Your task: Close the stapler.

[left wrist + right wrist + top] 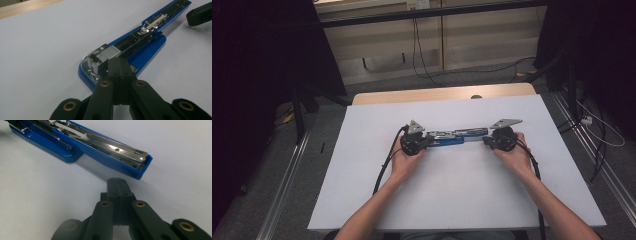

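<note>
We see one blue plastic stapler with a shiny metal staple channel [457,136], swung fully open and lying flat at the middle of the white table sheet [462,195]. Two grippers flank it. The left gripper [119,65], jaws pressed together and pinching nothing, rests its tip at the stapler's nine o'clock end, likely to steady it. The right gripper [117,183], likewise closed and empty, sits just short of the three o'clock end.

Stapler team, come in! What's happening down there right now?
Both grippers shut, holding nothing. Left gripper at the opened blue stapler's staple end; right gripper just short of its flipped-out end. White table, nothing in the way.
</note>
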`<state>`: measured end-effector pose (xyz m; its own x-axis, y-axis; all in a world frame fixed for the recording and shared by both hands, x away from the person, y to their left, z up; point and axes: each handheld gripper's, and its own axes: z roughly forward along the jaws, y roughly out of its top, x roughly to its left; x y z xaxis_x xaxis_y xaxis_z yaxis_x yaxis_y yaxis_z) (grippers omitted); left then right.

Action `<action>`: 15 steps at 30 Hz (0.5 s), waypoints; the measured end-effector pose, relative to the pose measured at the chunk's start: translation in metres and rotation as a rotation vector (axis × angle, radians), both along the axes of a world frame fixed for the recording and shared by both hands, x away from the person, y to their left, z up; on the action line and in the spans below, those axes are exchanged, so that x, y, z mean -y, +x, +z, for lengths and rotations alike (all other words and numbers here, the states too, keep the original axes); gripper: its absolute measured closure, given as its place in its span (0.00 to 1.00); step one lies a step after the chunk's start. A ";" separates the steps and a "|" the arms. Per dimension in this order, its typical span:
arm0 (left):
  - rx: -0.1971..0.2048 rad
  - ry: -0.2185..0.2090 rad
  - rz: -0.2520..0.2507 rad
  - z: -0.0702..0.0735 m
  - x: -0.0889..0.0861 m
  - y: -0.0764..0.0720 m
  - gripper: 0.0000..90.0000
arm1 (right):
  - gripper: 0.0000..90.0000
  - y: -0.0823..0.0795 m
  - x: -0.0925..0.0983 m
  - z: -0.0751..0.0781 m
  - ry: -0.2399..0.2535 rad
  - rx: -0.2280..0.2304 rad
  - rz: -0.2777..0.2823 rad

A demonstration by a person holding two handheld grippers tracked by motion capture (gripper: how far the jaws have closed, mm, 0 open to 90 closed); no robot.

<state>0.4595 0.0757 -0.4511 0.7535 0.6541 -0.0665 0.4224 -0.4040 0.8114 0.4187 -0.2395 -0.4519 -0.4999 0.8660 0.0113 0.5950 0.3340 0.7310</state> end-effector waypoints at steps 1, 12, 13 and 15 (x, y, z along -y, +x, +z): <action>-0.001 0.000 -0.001 0.000 0.000 0.000 1.00 | 1.00 0.001 -0.001 -0.002 0.001 -0.004 -0.001; 0.002 -0.003 -0.001 0.000 0.001 0.000 1.00 | 1.00 0.006 -0.002 -0.006 0.013 0.007 -0.024; 0.002 -0.005 -0.001 0.000 0.001 0.000 1.00 | 1.00 0.006 -0.003 -0.006 0.013 0.008 -0.026; 0.000 -0.006 -0.002 -0.001 0.001 0.000 1.00 | 1.00 0.007 -0.003 -0.006 0.012 0.011 -0.026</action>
